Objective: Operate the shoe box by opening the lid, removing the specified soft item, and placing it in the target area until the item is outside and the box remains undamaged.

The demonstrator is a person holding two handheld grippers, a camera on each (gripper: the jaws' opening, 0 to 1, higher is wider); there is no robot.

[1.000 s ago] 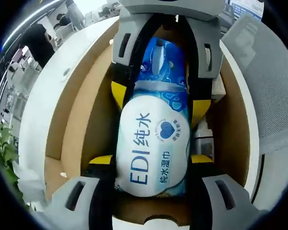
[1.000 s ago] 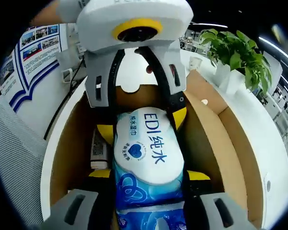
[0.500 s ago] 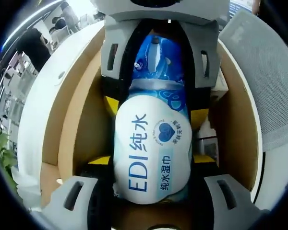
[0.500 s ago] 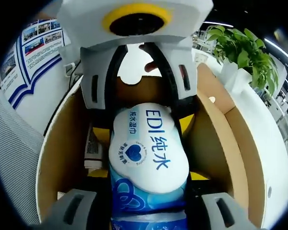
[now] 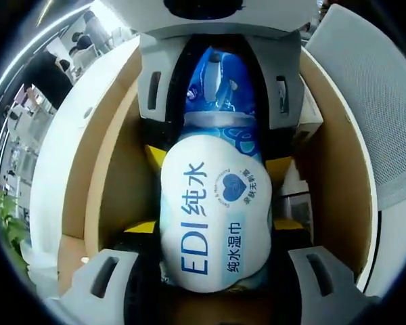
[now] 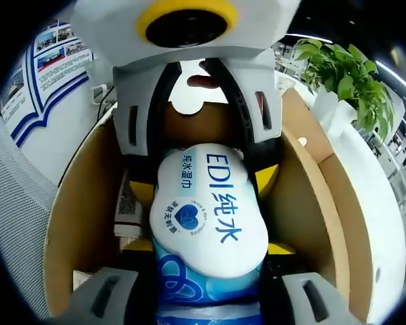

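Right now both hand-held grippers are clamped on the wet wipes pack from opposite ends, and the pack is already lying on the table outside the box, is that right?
Not quite. Both hand-held grippers are clamped on the pack from opposite ends, but it is not on the table: the right gripper view shows it between the brown walls of the open box.

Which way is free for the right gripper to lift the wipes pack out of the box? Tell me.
Probably straight up: the shoe box is open, and the right gripper already clamps the wipes pack.
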